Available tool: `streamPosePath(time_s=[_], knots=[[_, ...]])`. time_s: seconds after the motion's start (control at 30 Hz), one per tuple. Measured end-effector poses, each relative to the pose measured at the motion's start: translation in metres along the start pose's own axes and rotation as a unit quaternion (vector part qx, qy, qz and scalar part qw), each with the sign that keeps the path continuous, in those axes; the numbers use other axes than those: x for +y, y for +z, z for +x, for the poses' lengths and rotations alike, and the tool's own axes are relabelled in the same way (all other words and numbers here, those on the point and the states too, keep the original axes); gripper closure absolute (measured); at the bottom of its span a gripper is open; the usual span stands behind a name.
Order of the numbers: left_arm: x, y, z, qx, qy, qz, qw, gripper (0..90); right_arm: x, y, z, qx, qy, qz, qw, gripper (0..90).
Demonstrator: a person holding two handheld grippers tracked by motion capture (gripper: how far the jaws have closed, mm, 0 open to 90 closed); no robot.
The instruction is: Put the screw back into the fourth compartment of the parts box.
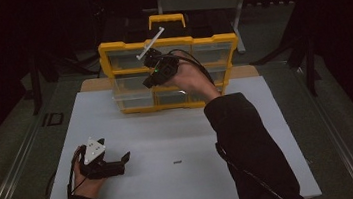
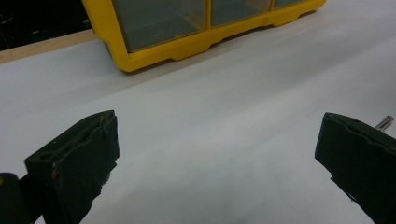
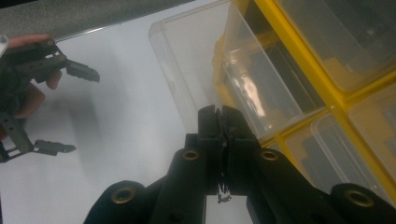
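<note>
One clear drawer (image 3: 196, 79), pulled out, seemingly touches the closed, empty right tool (image 3: 222, 114).

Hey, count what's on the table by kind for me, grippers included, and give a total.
yellow organizer: 1
pulled-out clear drawer: 1
small metal pin: 1
grippers: 2, the left gripper and the right gripper
Total: 5
</note>
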State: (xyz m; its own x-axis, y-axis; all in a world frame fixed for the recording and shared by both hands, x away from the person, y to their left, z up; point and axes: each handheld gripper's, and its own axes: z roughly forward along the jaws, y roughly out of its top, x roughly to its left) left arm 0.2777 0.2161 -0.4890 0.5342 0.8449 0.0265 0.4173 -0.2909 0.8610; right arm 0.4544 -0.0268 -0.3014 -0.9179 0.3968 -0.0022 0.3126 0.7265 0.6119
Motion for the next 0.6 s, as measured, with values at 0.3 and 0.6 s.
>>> streamPosePath(time_s=[0.3,0.6], knots=[[-0.0002,-0.0006,-0.0002,0.0,0.0,-0.002,1.0,0.6,0.0065,0.0043,0.0017,-0.009,-0.002,-0.001,1.0,87.4],[-0.0004,-0.0005,-0.0005,0.0,0.001,-0.001,1.0,0.6,0.0101,0.0055,0.0024,-0.018,0.005,-0.008,0.9998,87.3]])
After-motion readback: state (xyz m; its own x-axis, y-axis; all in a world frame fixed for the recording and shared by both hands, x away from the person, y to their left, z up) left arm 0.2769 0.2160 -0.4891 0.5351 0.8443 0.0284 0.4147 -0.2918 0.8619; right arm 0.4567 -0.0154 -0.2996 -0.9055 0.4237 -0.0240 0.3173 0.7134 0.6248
